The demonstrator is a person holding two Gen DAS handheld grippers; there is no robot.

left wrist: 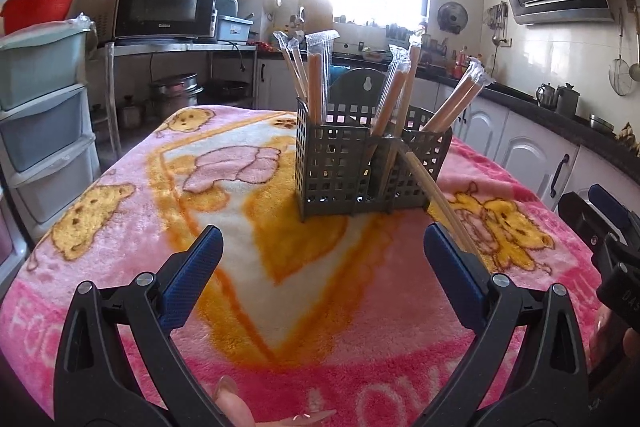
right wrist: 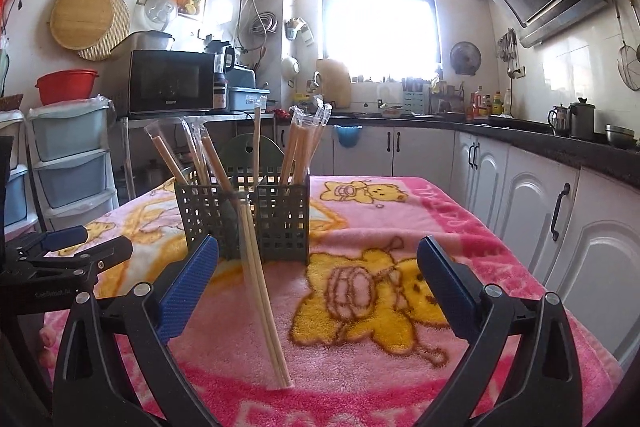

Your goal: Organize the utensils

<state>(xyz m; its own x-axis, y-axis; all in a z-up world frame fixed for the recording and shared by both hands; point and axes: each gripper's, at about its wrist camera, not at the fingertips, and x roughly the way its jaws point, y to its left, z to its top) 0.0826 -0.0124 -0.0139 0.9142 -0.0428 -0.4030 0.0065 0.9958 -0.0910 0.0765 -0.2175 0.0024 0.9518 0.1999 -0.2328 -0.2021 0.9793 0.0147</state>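
Pink fleece, printed with yellow bears, covers the table (right wrist: 400,367), and nearly everything the task concerns sits on it. Going left to right in the right wrist view: at nine o'clock the left gripper (right wrist: 70,245) hangs over the blanket's edge, seen side-on here; the left wrist view shows its jaws spread wide with nothing between them. Next, at about eleven o'clock, stands the grey lattice caddy (right wrist: 280,223), upright, with wrapped chopsticks (right wrist: 300,143) fanning out of its compartments. One loose pair (right wrist: 262,291), also in a clear sleeve, leans with its top against the caddy's front wall and its lower end on the fleece at six o'clock. It lies between the fingers of the right gripper (right wrist: 318,287), nearer the left finger; whether it touches that finger I cannot tell. That gripper too is fully open and has hold of nothing.

Judging by this, the sorting is almost finished: most pairs are already stowed, and the leaning pair looks like the only piece left to lift and drop into a compartment. No other utensil shows on the table.
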